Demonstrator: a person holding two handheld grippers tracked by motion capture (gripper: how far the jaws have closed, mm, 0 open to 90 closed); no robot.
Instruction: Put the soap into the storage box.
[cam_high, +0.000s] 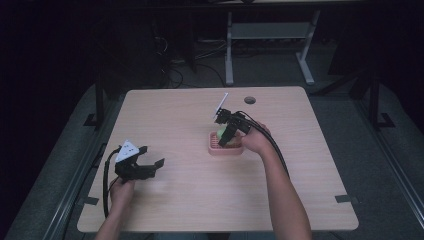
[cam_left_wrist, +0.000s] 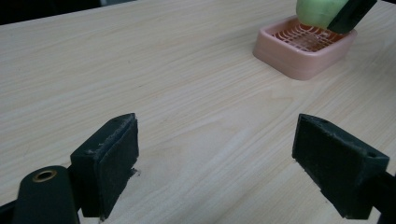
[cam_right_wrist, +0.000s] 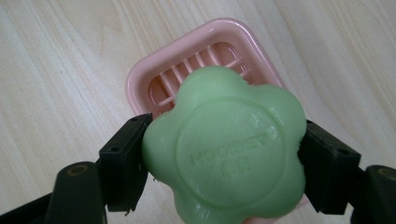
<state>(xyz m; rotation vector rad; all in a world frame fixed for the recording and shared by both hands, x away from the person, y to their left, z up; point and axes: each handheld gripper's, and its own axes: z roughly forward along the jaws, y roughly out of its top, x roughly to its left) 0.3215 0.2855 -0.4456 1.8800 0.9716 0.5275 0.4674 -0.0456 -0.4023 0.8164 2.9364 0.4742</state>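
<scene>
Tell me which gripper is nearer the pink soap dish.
Right. The right gripper hangs right over the pink soap dish, shut on the green flower-shaped soap. The left gripper sits open, well off to the dish's left.

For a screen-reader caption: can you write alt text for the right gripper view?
A green flower-shaped soap is clamped between the two black jaws of the right gripper, above a pink slatted soap dish. The dish sits on a pale wooden table. Raised lettering on the soap is too blurred to read.
</scene>
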